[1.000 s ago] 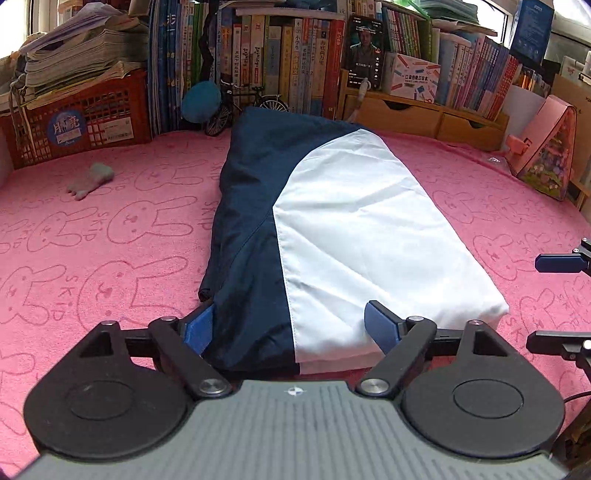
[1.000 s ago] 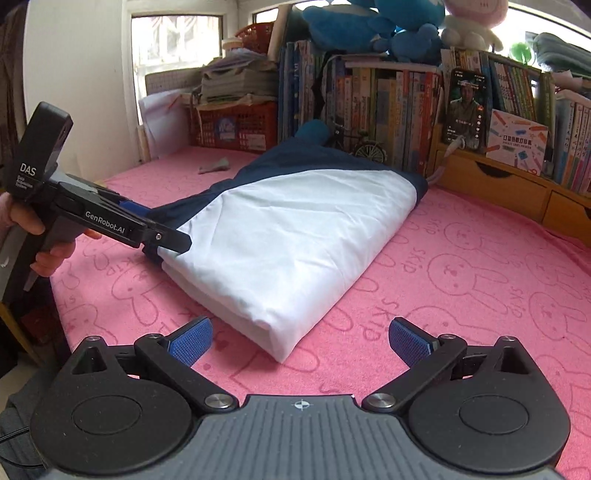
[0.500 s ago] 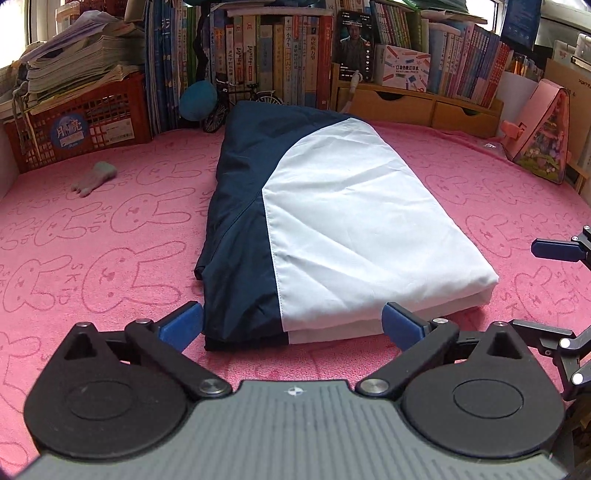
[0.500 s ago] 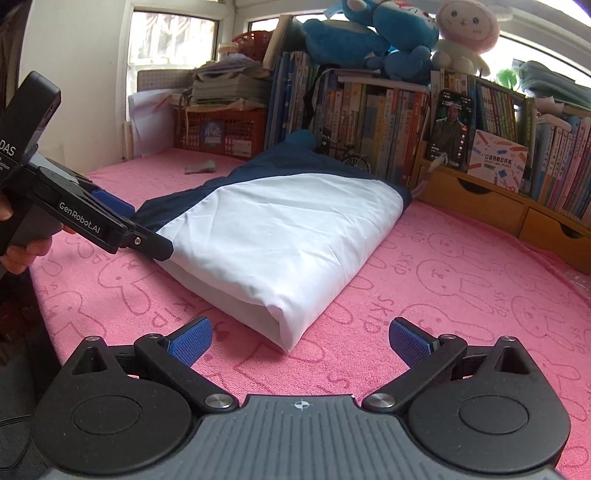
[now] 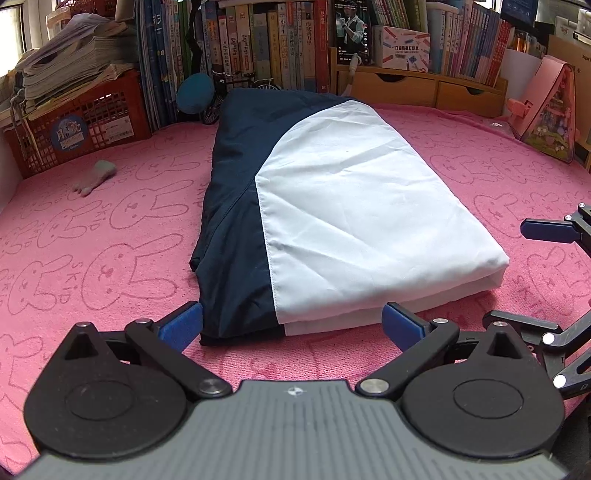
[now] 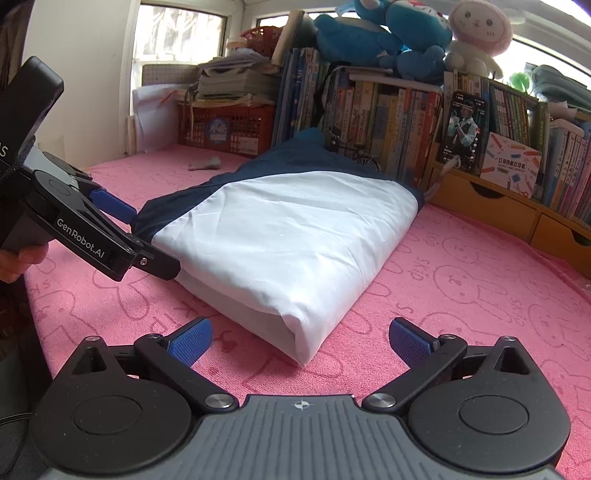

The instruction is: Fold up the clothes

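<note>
Left wrist view looks down along the left gripper, whose jaws stand wide apart with nothing pinched between them; its blue pads sit at the near edge of the folded garment, one pad just beside the dark corner, the other just beside the white edge, neither pressing on cloth. That garment, navy on one side and white on the other, lies flat as a thick folded rectangle on the pink rabbit-print blanket, its far end close to a row of books. A red crate piled with papers stands at the left, and a small grey scrap lies on the blanket well apart from the garment. At the right edge of this view the right gripper shows in part

Right wrist view shows the right gripper spread open too, empty, with the near white corner of the folded garment lying between and just ahead of its blue pads, apart from both. The left gripper reaches in from the left, held by a hand, its tips at the garment's edge. Plush toys sit atop the books
</note>
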Action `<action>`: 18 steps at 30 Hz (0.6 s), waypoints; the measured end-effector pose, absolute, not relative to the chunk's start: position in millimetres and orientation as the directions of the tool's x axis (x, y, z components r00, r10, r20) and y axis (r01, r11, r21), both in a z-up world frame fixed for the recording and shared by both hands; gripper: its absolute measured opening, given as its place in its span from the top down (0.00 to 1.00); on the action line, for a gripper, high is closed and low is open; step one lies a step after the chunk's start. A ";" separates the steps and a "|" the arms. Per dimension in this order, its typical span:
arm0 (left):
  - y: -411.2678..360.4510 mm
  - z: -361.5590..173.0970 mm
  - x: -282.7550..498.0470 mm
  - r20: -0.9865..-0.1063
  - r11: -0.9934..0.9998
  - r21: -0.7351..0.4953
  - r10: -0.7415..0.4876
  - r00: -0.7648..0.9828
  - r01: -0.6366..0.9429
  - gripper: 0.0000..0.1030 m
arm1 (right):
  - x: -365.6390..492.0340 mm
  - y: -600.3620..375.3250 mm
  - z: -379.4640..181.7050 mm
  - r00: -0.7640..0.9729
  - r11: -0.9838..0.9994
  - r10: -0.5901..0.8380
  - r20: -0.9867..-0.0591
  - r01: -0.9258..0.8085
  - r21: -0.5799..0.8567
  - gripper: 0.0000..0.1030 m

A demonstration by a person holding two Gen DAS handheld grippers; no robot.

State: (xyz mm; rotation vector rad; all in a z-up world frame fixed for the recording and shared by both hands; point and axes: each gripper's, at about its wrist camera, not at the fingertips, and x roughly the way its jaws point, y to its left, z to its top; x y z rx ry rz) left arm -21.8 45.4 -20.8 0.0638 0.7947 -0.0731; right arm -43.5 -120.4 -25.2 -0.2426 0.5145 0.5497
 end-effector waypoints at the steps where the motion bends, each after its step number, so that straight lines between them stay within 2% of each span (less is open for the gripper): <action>1: 45.3 -20.2 -21.8 -0.718 0.996 0.024 -0.044 0.695 0.088 0.00 | -43.3 -119.4 -25.4 0.734 0.830 0.430 -0.525 -0.551 -0.091 0.00; 6: 42.5 -20.0 -22.3 -0.736 0.996 0.003 -0.055 0.675 0.084 0.00 | -40.5 -116.9 -26.3 0.735 0.833 0.425 -0.528 -0.546 -0.090 0.00; 11: 42.1 -28.5 -17.6 -0.783 0.988 -0.111 -0.153 0.603 0.107 0.00 | -38.3 -116.2 -29.0 0.737 0.842 0.420 -0.529 -0.535 -0.077 0.00; 18: 29.8 -33.7 -18.9 -0.783 0.995 -0.008 -0.071 0.618 0.104 0.00 | -38.0 -113.1 -37.2 0.727 0.840 0.422 -0.542 -0.538 -0.067 0.00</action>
